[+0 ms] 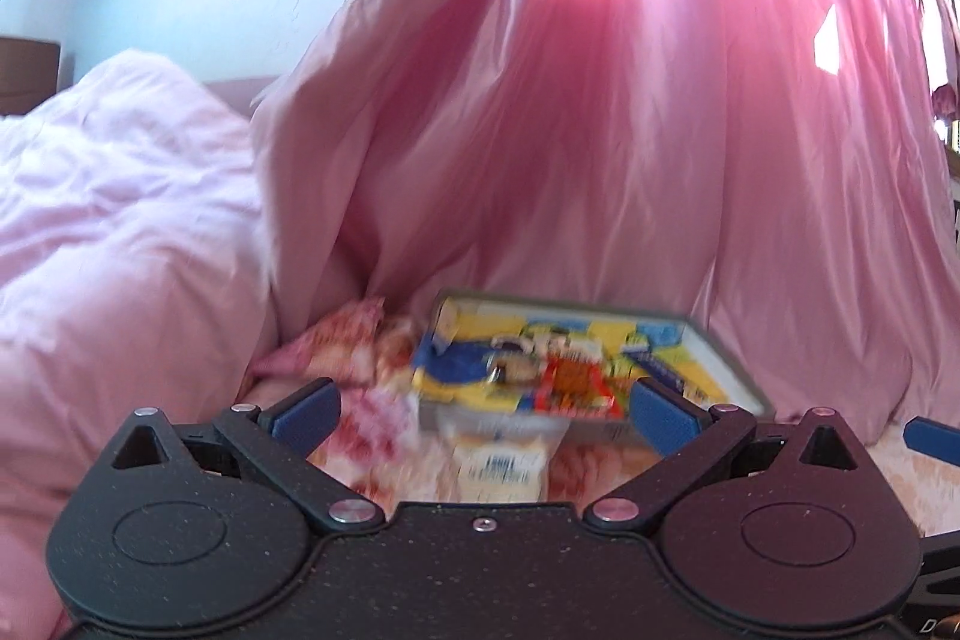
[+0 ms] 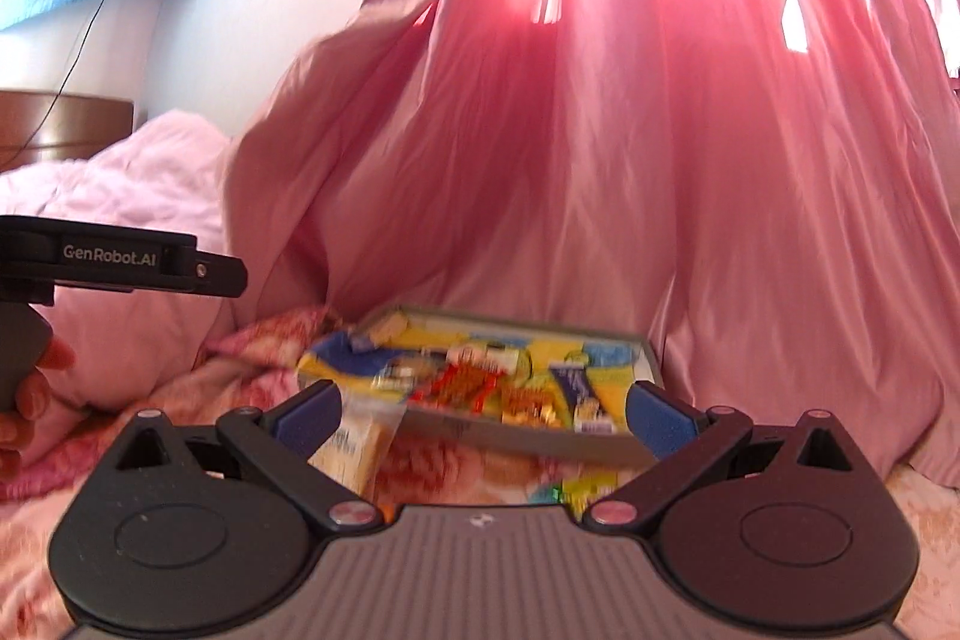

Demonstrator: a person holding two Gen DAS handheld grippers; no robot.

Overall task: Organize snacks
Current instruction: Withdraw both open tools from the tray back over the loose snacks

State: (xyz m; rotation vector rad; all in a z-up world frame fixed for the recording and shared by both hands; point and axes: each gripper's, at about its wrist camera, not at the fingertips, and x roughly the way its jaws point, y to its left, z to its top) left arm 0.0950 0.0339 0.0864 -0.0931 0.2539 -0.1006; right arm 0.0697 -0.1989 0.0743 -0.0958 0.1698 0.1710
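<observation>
**Left wrist view: both grippers spread before the snack box**

Left gripper (image 1: 483,409) has its blue-padded jaws spread wide, gripping nothing. Mid-frame, a shallow grey cardboard box (image 1: 729,370) crammed with yellow and blue snack packets (image 1: 540,364) lies on a floral pink bedspread (image 1: 372,418). A pale packet (image 1: 501,466) lies just below it. Right gripper (image 2: 483,409) is likewise spread; pink curtain (image 2: 660,130) fills the upper frame.

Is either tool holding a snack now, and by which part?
No. The left tool and the right tool are both open with nothing between the fingers; the snacks lie in the box.
</observation>
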